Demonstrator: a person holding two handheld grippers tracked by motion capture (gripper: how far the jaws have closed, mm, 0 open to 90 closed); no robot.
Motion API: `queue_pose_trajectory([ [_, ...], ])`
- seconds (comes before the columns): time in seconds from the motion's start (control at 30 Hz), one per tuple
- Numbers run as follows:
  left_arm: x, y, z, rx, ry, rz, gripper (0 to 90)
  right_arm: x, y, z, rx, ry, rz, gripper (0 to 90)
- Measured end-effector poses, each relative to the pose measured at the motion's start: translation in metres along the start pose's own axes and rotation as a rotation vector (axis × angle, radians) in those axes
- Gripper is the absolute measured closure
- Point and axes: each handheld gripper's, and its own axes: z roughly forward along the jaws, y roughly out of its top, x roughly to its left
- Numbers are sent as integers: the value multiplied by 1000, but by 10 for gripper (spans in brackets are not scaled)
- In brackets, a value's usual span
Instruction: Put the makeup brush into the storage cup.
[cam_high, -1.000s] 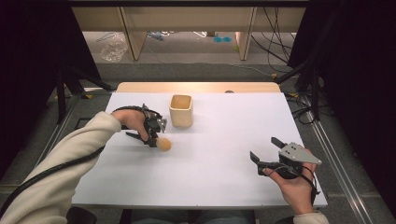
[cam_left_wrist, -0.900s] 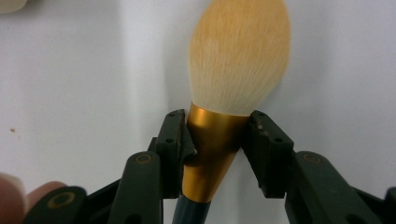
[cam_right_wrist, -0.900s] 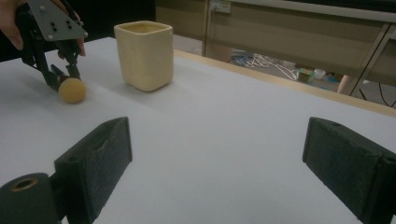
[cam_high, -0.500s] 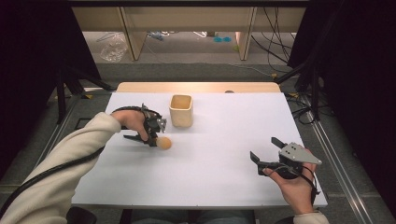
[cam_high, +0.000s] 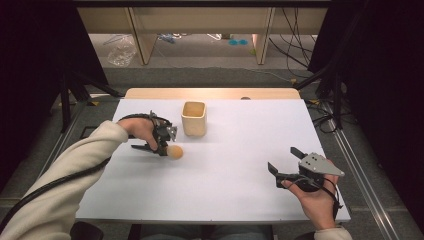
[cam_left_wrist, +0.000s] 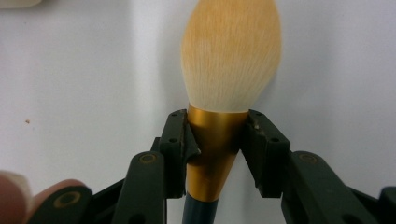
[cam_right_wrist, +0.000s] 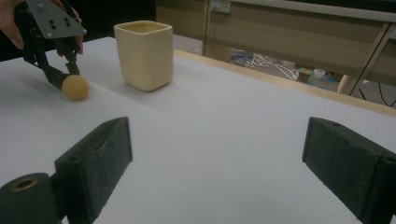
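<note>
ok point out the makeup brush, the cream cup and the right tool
makeup brush (cam_left_wrist: 231, 56), left gripper view, on the bristle head
cream cup (cam_high: 194, 119), high view, on its front wall
right tool (cam_right_wrist: 217, 163), right gripper view, midway between its open fingertips

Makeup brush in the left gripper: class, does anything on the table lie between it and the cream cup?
Nothing visible does. The left gripper is shut on the makeup brush at its gold collar, and bare white table separates its bristles from the cream cup.
</note>
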Motion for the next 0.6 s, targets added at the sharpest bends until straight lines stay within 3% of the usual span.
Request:
queue_pose_trajectory([
  [0.6,0,-1,-4,-5,8,6,631,0,0,0,4,-1,-1,94],
])
